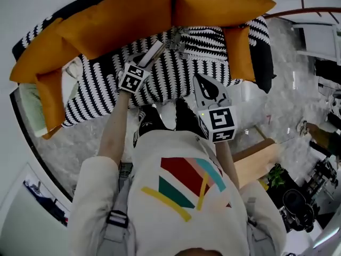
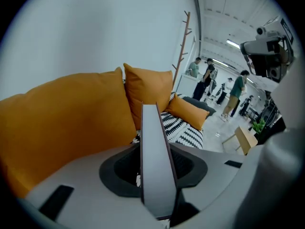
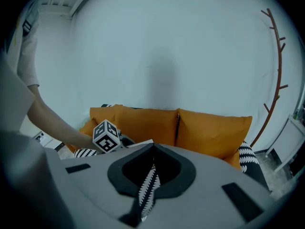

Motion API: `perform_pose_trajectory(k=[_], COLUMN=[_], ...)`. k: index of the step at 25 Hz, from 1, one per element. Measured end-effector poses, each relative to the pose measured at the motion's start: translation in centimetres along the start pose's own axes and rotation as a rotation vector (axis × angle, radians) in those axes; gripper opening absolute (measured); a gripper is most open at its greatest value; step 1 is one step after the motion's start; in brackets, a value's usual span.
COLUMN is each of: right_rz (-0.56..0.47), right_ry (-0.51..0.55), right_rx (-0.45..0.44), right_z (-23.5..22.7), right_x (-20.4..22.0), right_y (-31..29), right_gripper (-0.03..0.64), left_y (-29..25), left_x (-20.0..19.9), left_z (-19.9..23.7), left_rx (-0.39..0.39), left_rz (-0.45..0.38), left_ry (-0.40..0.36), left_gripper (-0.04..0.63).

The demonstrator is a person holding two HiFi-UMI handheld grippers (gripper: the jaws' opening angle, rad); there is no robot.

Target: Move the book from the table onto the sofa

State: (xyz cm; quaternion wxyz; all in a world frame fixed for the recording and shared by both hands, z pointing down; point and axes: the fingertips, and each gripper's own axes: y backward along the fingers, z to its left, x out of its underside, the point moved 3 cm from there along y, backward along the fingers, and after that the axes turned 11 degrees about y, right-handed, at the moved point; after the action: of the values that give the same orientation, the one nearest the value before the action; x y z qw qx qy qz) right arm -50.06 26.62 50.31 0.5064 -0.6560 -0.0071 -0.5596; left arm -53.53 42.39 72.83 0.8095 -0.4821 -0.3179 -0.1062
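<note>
The book (image 1: 154,51) is a thin grey slab standing edge-on between the jaws of my left gripper (image 1: 145,63), which is shut on it above the sofa's black-and-white seat (image 1: 176,73). In the left gripper view the book (image 2: 155,175) fills the gap of the left gripper (image 2: 153,149) and points at the orange back cushions (image 2: 62,123). My right gripper (image 1: 200,81) hangs shut and holds nothing, over the seat's front edge to the right of the book. From the right gripper (image 3: 152,149) I see the left gripper's marker cube (image 3: 106,136) and the book's pale edge (image 3: 140,143).
Orange cushions (image 1: 122,20) line the sofa's back and both arms. A low wooden table (image 1: 256,161) and a green plant (image 1: 276,175) stand on the marble floor at my right. A coat rack (image 3: 274,70) rises beside the sofa. Several people (image 2: 209,78) stand far off.
</note>
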Motion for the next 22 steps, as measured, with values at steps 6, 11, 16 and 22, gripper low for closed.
perform_pose_trajectory(k=[6, 11, 16, 22], right_rz=[0.084, 0.107, 0.081, 0.051], right_ry=[-0.061, -0.090, -0.087, -0.010], right_rx=[0.020, 0.012, -0.052, -0.178], right_z=[0.3, 0.1, 1.1, 4.3], right_x=[3.0, 3.8, 3.0, 1.2], right_y=[-0.1, -1.1, -4.3, -8.7], right_gripper=[0.011, 0.011, 0.011, 0.011], left_y=[-3.5, -6.1, -8.0, -8.4], left_x=[-1.6, -2.2, -2.4, -3.2], left_z=[2.9, 3.9, 4.0, 5.7], left_rx=[0.069, 0.100, 0.171, 0.207], left_rz=[0.067, 0.152, 0.203, 0.232], left_ry=[-0.105, -0.198, -0.297, -0.361], left_gripper=[0.150, 0.150, 0.150, 0.150])
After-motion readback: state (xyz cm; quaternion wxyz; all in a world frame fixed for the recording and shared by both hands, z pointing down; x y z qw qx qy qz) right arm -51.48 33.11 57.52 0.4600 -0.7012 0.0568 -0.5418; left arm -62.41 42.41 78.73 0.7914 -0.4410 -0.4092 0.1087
